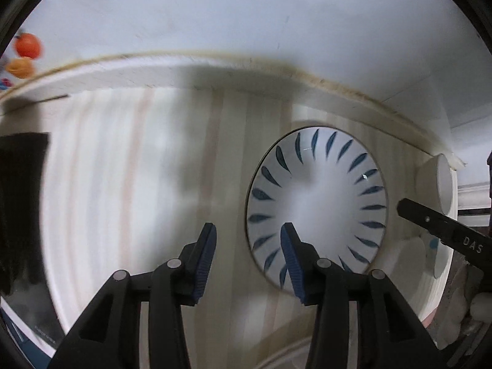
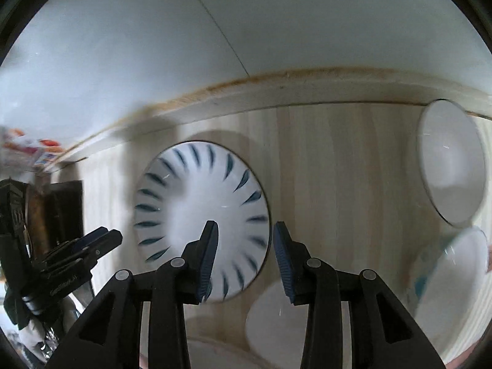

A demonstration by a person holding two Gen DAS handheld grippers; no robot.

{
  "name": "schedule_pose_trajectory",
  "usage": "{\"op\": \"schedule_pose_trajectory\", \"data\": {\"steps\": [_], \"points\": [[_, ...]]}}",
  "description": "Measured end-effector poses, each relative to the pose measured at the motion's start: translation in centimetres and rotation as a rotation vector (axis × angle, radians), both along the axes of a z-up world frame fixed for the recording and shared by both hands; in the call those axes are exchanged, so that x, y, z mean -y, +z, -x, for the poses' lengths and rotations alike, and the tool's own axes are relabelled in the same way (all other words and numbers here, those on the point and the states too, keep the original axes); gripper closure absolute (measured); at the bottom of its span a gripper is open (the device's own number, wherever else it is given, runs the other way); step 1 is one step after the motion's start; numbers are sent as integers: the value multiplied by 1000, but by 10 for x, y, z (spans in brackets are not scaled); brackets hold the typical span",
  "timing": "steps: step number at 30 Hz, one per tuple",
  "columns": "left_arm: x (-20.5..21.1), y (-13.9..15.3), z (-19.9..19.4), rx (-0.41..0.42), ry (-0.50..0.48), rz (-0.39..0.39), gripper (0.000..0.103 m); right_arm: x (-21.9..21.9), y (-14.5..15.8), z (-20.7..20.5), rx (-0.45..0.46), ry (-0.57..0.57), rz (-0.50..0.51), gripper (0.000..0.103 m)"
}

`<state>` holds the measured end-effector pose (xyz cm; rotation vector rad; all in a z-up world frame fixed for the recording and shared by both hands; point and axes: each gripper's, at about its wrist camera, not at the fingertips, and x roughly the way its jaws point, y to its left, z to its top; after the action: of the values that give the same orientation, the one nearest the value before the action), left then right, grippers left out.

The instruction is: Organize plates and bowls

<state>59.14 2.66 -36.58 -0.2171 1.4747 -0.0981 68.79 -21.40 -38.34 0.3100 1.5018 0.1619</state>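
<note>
The left gripper [image 1: 249,240] and the right gripper [image 2: 246,238] both hang with jaws apart and empty over the wooden table [image 1: 153,160], the blue-leaf bowl [image 1: 316,196] at right centre of the left view, a plain white bowl [image 2: 450,163] at the right view's right edge.

Materials and finishes on the surface [image 2: 338,160].
Pale striped wood grain, matt; blue-leaf bowl [image 2: 200,218] glossy glazed ceramic; claw pads [image 1: 204,261] ribbed blue rubber on matt black plastic.
</note>
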Motion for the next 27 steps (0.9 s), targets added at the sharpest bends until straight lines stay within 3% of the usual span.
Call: {"op": "schedule_pose_trajectory", "data": {"steps": [2, 4, 5, 6, 11, 14, 27], "points": [[9, -16, -4, -42, -15, 0, 62, 1, -19, -8, -45, -6, 14, 64], [13, -29, -4, -66, -34, 9, 63, 3, -36, -13, -95, -13, 30, 73], [16, -34, -3, -70, -40, 18, 72, 4, -42, -14, -111, -16, 34, 88], [17, -35, -1, -68, -44, 30, 79, 5, -49, -14, -130, -13, 16, 92], [24, -20, 11, -14, -57, -11, 82, 4, -45, -9, -91, -4, 30, 93], [26, 1, 18, 28, -67, -32, 82, 4, -31, -4, -65, 4, 31, 93], [27, 112, 76, 196, -129, -39, 82, 5, 94, 54, 125, 23, -50, 94]]}}
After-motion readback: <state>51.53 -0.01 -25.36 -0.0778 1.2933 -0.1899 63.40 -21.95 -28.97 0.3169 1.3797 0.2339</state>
